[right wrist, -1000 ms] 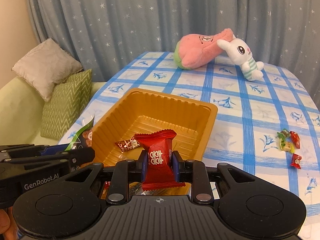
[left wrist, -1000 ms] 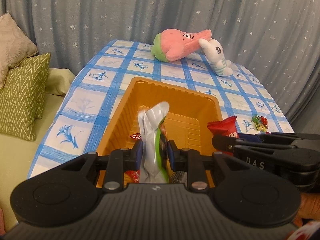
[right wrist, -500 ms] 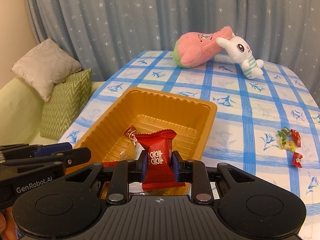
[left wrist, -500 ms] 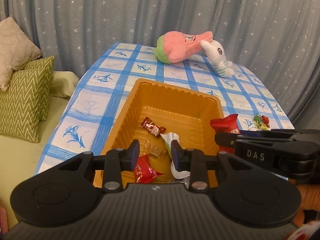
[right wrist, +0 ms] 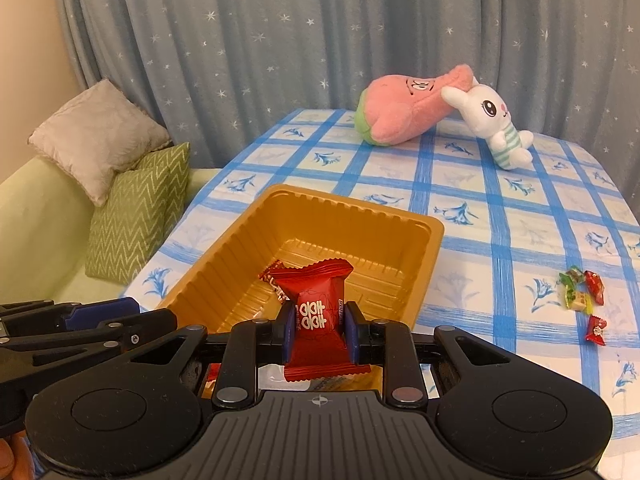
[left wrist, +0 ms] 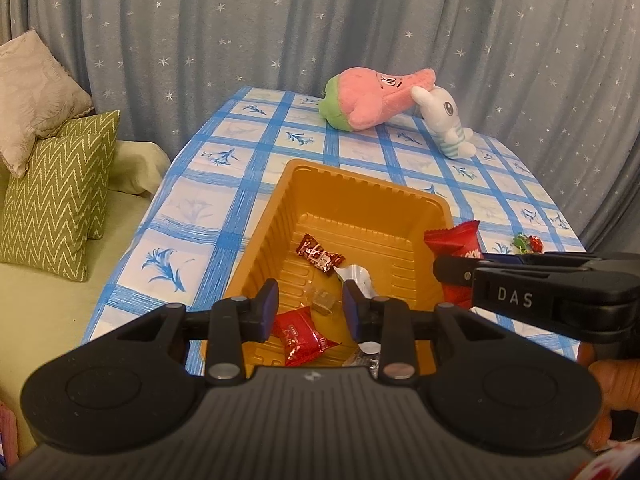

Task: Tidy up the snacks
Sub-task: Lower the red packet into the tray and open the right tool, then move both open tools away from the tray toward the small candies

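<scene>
Release is the step in hand, by my reading: the right gripper, low centre of its view, is clamped on a red packet above the tray; lower it inside before letting go. The left gripper hangs apart and empty over the tray. Candies lie at right on the checked cloth; starry curtain behind.

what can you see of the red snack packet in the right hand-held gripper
The red snack packet is a glossy, pillow-shaped foil wrapper with crimped zigzag ends and white lettering on its front. It stands upright, pinched at its middle between the blue pads of the right hand-held gripper, which is shut on it. Its top end flares above the pads and its bottom end spreads below them. It hangs over the near end of the orange tray, apart from the snacks lying inside. Nothing else touches it.
</scene>
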Motion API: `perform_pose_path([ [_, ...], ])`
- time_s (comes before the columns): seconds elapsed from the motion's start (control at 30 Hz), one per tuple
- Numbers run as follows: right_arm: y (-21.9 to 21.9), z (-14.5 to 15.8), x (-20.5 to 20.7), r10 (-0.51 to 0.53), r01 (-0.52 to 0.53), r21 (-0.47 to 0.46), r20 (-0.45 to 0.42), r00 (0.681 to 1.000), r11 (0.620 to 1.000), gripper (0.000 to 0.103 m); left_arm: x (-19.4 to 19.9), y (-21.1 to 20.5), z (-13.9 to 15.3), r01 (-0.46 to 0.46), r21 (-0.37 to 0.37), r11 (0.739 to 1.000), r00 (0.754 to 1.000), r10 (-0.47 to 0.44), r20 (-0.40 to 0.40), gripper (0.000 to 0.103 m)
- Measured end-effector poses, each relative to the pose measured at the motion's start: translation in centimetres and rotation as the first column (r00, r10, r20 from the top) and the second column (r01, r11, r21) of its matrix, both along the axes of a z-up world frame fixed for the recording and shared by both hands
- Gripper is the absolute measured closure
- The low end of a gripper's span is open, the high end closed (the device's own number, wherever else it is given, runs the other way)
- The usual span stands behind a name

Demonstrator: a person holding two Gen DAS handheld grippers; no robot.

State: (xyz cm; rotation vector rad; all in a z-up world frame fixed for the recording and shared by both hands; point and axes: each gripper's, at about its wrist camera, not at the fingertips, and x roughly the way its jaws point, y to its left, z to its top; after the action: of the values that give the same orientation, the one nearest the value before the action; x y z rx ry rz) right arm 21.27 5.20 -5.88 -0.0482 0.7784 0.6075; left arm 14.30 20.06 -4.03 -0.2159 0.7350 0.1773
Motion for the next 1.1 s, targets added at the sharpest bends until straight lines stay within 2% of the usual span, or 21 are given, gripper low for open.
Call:
perform_pose_path([
  [0.33, 0.3, -0.3, 0.3, 0.001, -0.001, 0.003, -0.006, 1.000, 1.000, 0.077, 0.1, 0.2, -0.2, -0.007, -0.002, 1.000, 1.000, 0.007, -0.001, 0.072],
  [0.57, 0.4, -0.6, 0.9, -0.010, 0.011, 0.051, -0.015, 1.000, 0.999, 0.077, 0.0, 0.7, -0.6, -0.016, -0.002, 1.000, 1.000, 0.016, -0.005, 0.071],
  [0.67, 0.1, -0.6, 1.4, -0.016, 0.019, 0.070, -0.036, 0.999, 0.997, 0.070, -0.2, 0.9, -0.6, -0.022, -0.001, 1.000, 1.000, 0.022, -0.006, 0.069],
  [0.73, -0.1, -0.5, 1.3, -0.026, 0.028, 0.066, -0.027, 0.999, 0.997, 0.058, -0.3, 0.8, -0.6, -0.025, 0.000, 1.000, 1.000, 0.025, -0.006, 0.068],
  [0.77, -0.3, -0.5, 1.2, -0.028, 0.030, 0.066, -0.027, 0.999, 0.997, 0.057, -0.4, 0.8, -0.5, -0.024, 0.000, 1.000, 1.000, 0.024, -0.006, 0.068],
  [1.1, -2.9, 0.4, -0.6, -0.086, 0.087, 0.041, -0.031, 0.996, 0.995, 0.055, -1.7, -0.8, 1.0, -0.011, 0.016, 1.000, 1.000, 0.011, 0.012, 0.054],
])
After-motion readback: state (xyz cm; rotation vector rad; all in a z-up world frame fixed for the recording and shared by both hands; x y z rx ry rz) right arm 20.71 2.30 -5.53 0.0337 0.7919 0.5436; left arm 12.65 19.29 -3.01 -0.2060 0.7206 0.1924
